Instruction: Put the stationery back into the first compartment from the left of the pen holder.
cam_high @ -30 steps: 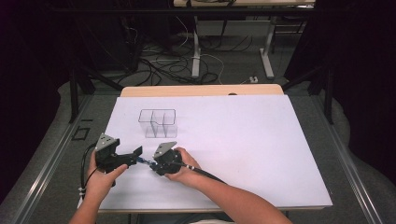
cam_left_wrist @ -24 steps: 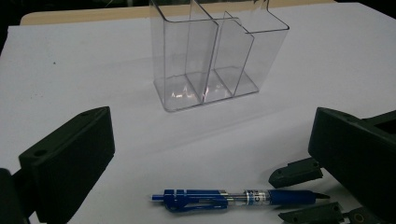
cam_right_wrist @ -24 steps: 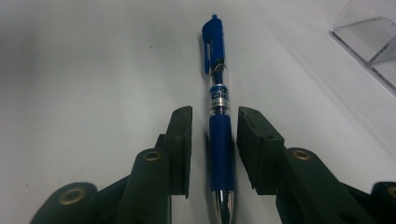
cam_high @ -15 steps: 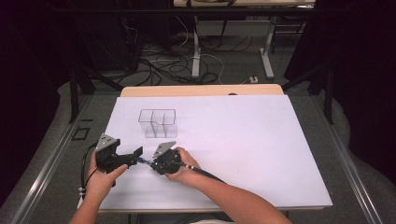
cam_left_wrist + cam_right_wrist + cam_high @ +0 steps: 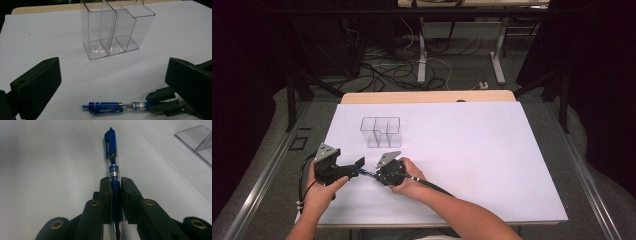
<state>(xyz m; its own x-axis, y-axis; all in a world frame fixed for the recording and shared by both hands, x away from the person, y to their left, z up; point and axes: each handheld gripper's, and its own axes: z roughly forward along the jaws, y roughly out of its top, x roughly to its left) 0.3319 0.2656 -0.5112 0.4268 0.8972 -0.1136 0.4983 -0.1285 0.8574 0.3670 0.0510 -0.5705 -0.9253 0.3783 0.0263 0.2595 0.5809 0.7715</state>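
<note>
A blue click pen (image 5: 113,170) lies on the white sheet, its clip end pointing away from my right gripper (image 5: 115,181). The right jaws have just been closing and now press on the pen's grip section from both sides. In the high view the right gripper (image 5: 374,175) is near the front left of the sheet, with the pen (image 5: 366,173) pointing left toward my left gripper (image 5: 359,164). The left gripper (image 5: 112,75) stands wide open, the pen (image 5: 110,107) low between its jaws and untouched. A clear three-compartment organizer (image 5: 381,131) stands empty just behind.
The white sheet (image 5: 472,160) covers most of the table, with a wooden edge (image 5: 427,96) at the back. The organizer (image 5: 112,27) is close ahead of the left gripper. Cables and table legs lie on the floor beyond.
</note>
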